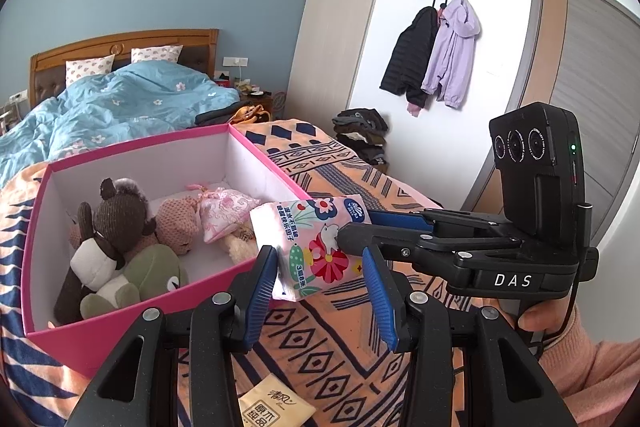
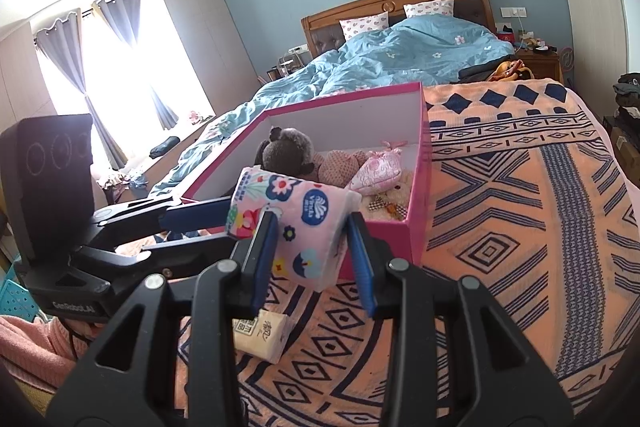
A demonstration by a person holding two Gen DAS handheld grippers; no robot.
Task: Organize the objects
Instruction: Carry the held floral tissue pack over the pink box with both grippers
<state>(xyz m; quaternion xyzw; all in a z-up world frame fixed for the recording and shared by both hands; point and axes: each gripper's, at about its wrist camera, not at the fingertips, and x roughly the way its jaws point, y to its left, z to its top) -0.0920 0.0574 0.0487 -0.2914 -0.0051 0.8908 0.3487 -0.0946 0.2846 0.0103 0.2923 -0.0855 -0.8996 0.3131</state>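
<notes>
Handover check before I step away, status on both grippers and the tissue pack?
Left gripper and right gripper both shut on floral tissue pack, held above the bedspread. Pink box just beyond, toys inside. Brown tissue pack still on bedspread. Path clear.

"DAS" on right gripper (image 1: 356, 227) body; "GenRobot.AI", seemingly, on left gripper (image 2: 200, 231) base; tissue pack (image 2: 298, 227) logo unreadable.

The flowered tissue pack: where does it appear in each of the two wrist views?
Left wrist view: flowered tissue pack is at centre, just right of the pink box's near corner.
Right wrist view: the pack is at centre, in front of the box's near wall.
Shared landmark: the pink box of soft toys.
</notes>
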